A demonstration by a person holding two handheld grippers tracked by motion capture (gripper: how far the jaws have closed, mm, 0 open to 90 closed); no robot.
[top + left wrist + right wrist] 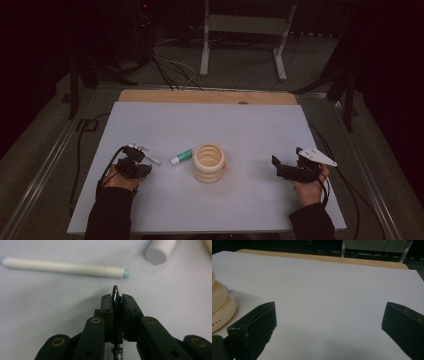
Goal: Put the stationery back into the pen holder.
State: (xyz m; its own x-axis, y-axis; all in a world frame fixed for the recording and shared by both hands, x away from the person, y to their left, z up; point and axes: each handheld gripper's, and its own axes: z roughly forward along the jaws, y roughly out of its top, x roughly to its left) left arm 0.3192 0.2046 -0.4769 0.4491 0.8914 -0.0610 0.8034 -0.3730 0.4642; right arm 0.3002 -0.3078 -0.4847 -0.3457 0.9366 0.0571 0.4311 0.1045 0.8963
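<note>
A dark pen (116, 315) is clamped between the jaws of the left hand-held gripper (117, 298), its metal tip protruding just past the jaw ends; this grip is made plain in the left gripper view, while in the high view the pen cannot be told apart from the dark left hand-held gripper (134, 162) that sits toward the left edge of the surface (250, 130), about midway between near and far edges. Just beyond the pen tip a white marker (63, 267) with pale blue ends is seen lying flat, apart from the tip; in the high view the white marker (149, 158) appears as a thin pale stick just beside the jaws. A glue stick (160, 251) is cut off by the top edge of the left gripper view, whereas its green body and white cap are shown whole in the high view, where the glue stick (181, 157) lies near the middle of the surface. Just beside it stands a cream ribbed cup (209, 162), upright, its inside visible from above; in the right gripper view the bulging side of the cream ribbed cup (219, 307) is caught at the left border. The right hand-held gripper (276, 167) is held near the right edge of the surface, and in the right gripper view its jaws are spread wide with nothing between them.
</note>
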